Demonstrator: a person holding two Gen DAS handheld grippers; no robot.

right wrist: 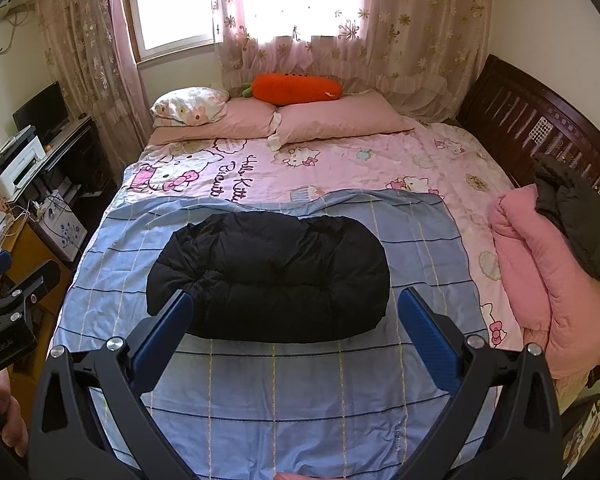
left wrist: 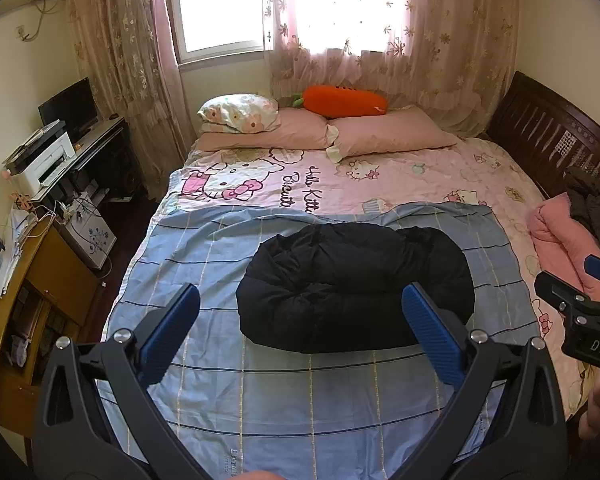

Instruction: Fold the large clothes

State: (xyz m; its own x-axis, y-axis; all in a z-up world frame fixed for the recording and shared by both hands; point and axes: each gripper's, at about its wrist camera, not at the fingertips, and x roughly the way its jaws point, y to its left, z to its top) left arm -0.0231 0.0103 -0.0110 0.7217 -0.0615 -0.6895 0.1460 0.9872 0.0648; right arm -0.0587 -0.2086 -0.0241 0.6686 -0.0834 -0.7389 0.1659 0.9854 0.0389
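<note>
A black puffy jacket [left wrist: 356,286] lies folded into a compact bundle on the blue checked sheet [left wrist: 284,392] on the bed; it also shows in the right wrist view [right wrist: 268,276]. My left gripper [left wrist: 300,334] is open and empty, held above the sheet just short of the bundle's near edge. My right gripper [right wrist: 296,332] is open and empty, also just short of the bundle's near edge. The right gripper shows at the right edge of the left wrist view [left wrist: 580,304], and the left gripper at the left edge of the right wrist view [right wrist: 8,300].
Pink pillows [right wrist: 300,120] and an orange carrot plush [right wrist: 296,88] lie at the far side of the bed. A pink folded quilt [right wrist: 540,272] with a dark garment [right wrist: 576,216] on it sits at the right by the wooden headboard [right wrist: 540,128]. A desk with a printer [left wrist: 44,160] stands left.
</note>
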